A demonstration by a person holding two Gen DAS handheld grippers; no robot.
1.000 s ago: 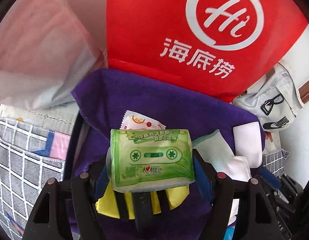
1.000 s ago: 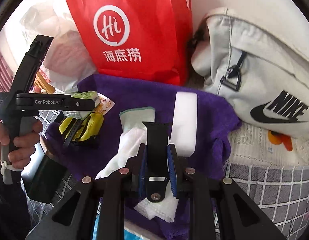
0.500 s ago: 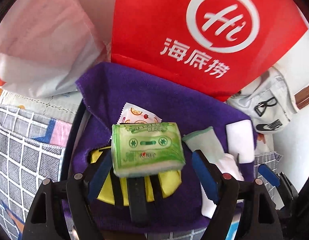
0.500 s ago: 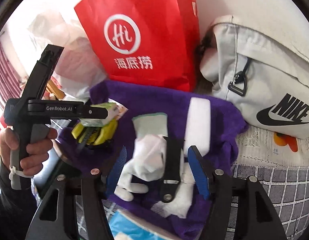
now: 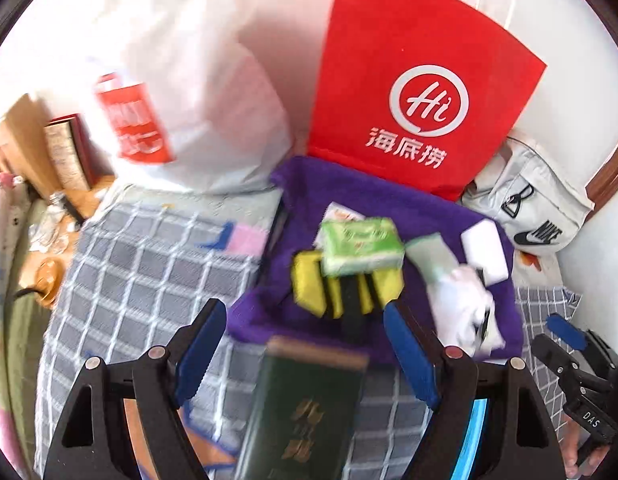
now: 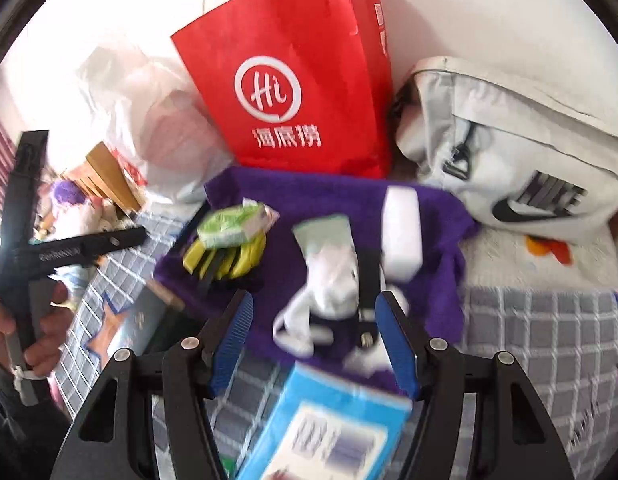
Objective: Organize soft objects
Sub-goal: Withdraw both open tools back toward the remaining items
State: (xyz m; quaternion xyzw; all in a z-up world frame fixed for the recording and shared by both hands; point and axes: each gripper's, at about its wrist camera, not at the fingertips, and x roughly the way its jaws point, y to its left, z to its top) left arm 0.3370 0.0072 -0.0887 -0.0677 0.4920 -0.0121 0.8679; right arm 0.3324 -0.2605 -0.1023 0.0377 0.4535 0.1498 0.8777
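- Our left gripper stood wide with nothing between its blue pads; a dark green book lay below it on the checked bedcover.
- Our right gripper had just been opening and held nothing; the white glove and a black strap lay beyond its fingers on the cloth.
- We judged this a release step: both pieces looked set down, both grippers clear of them.
- The green tissue pack sat on a yellow-and-black item, with a small printed sachet behind it.
- All these, and a white foam block, rested on the purple towel, which acted as the collecting spot.
- Next we would likely need to find another loose soft thing; none was plainly within reach.
- Behind stood a red paper bag, a white plastic bag and a grey sports bag; their contents were hidden.
- A light blue box lay nearest us.
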